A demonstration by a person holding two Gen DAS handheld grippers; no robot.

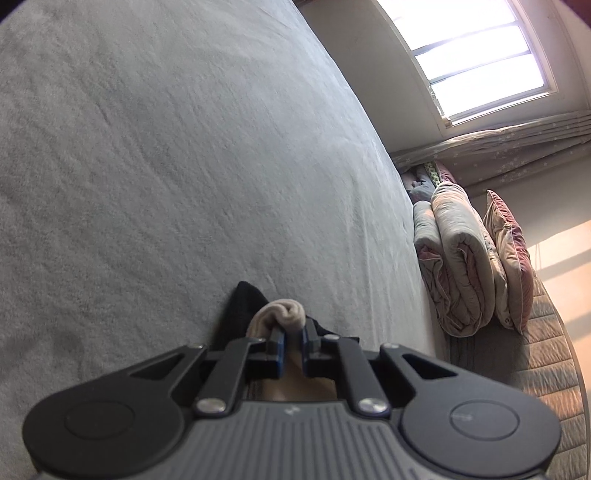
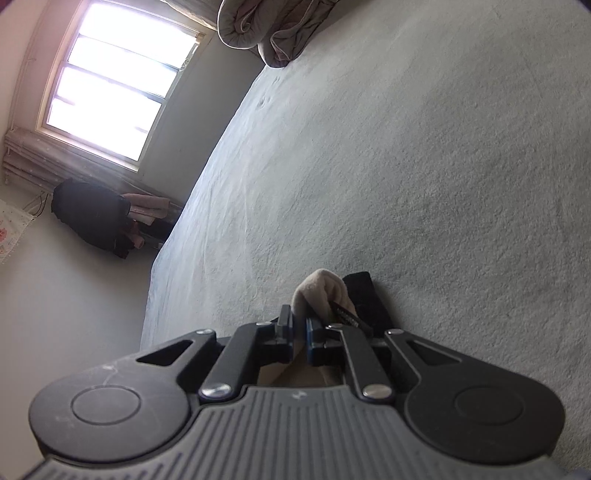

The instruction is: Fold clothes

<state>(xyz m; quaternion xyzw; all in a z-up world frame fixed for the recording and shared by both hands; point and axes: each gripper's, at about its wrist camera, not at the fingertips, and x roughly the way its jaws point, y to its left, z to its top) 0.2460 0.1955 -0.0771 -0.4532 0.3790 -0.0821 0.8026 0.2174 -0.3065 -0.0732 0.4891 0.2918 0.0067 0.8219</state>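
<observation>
A beige garment [image 1: 280, 312] is bunched between the fingers of my left gripper [image 1: 290, 338], which is shut on it just above the grey bed sheet [image 1: 184, 166]. A black piece of cloth [image 1: 240, 306] lies under it on the sheet. In the right wrist view my right gripper [image 2: 300, 325] is shut on another bunch of the beige garment [image 2: 321, 288], with the black cloth [image 2: 365, 295] and a dark label beside it. Most of the garment is hidden behind both grippers.
A rolled pink-grey duvet [image 1: 458, 258] and a pillow [image 1: 509, 258] lie at the bed's far end, below a bright window [image 1: 480, 55]. In the right wrist view the duvet [image 2: 266, 29] is at the top, and dark clothes [image 2: 92, 218] hang beyond the bed edge.
</observation>
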